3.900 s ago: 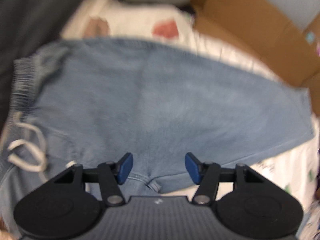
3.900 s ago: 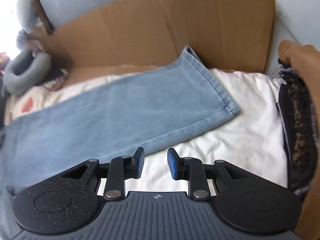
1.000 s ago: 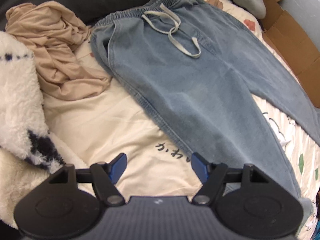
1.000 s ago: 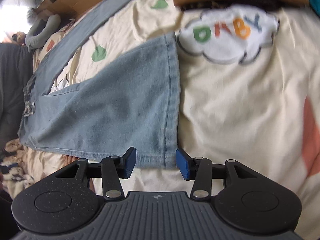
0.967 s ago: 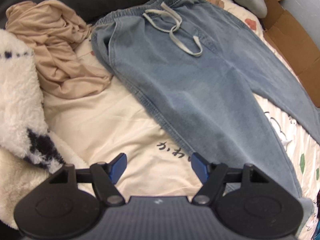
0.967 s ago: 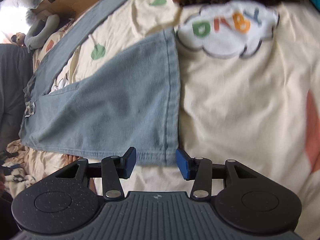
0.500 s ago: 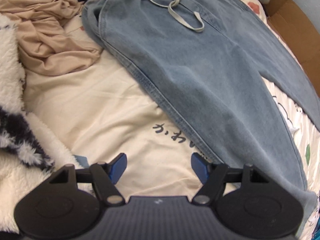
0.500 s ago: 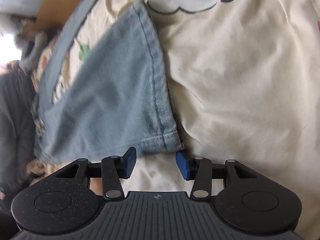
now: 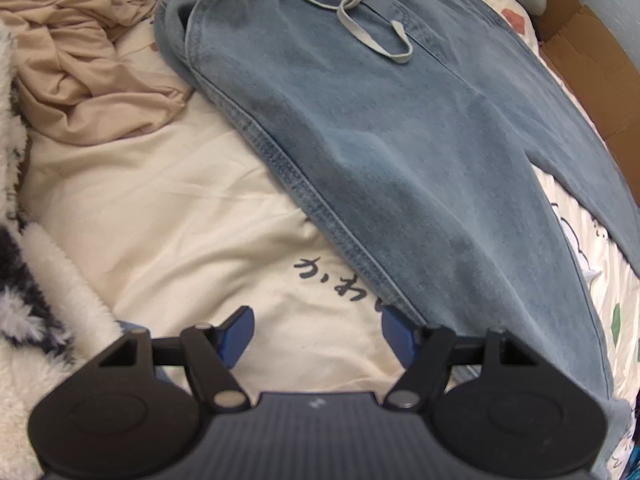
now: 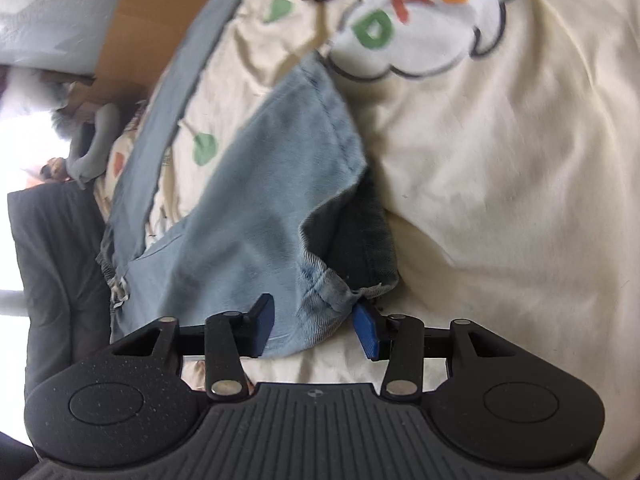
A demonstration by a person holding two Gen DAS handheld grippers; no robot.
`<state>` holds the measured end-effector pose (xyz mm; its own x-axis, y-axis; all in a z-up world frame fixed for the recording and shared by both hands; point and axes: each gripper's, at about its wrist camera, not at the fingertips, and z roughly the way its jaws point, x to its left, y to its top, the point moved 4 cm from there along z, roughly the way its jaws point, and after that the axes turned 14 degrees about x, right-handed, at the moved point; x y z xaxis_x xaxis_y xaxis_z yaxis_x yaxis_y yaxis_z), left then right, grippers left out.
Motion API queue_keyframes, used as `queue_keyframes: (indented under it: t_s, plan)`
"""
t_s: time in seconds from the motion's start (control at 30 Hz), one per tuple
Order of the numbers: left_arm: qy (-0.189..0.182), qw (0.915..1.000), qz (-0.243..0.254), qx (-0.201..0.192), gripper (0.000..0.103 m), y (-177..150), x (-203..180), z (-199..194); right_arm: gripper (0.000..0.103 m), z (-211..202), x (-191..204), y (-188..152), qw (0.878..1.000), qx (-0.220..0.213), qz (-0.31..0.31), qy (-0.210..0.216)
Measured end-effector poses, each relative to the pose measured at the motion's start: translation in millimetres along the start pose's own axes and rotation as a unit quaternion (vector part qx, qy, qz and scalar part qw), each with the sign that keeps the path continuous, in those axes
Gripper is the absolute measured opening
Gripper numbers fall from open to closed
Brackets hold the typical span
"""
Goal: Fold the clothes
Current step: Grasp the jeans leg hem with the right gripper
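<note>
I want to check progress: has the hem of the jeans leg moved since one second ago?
Yes. The hem has lifted off the sheet and bunched between the open fingers of the right hand-held gripper.

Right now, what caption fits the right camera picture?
Open right gripper straddling the bunched hem of the jeans on the bedsheet.

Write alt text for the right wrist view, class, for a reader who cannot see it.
The right gripper, its blue fingers apart, reaches around the bunched hem of a light blue jeans leg lying on a cream bedsheet. A printed cloud with coloured letters decorates the sheet beyond, with cardboard at the top left.
</note>
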<state>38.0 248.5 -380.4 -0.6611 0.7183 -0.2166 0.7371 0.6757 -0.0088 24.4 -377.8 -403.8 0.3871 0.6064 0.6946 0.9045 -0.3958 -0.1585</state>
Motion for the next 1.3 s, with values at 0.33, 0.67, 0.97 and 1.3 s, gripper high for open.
queue_keyframes:
  t_s: [0.33,0.67,0.97,1.3]
  plan:
    - [-0.065,0.9961,-0.052,-0.030,0.067,9.4,10.6,12.9,0.026,4.3,-1.9,8.4,0.999,0.001,0.043,0.011]
    - [-0.096,0.9925,-0.067,-0.037,0.067,9.9,19.3,17.4,0.029,0.9,-21.6,-4.5,0.990,-0.038,0.130,0.048]
    - [-0.109,0.9896,-0.086,-0.038,0.067,5.0,29.0,15.4,0.029,2.8,-32.6,-8.3,0.985,-0.058,0.147,0.069]
    - [-0.132,0.9816,-0.129,-0.050,0.063,13.8,31.4,18.6,0.010,-24.7,1.0,-9.7,0.995,-0.055,0.087,-0.004]
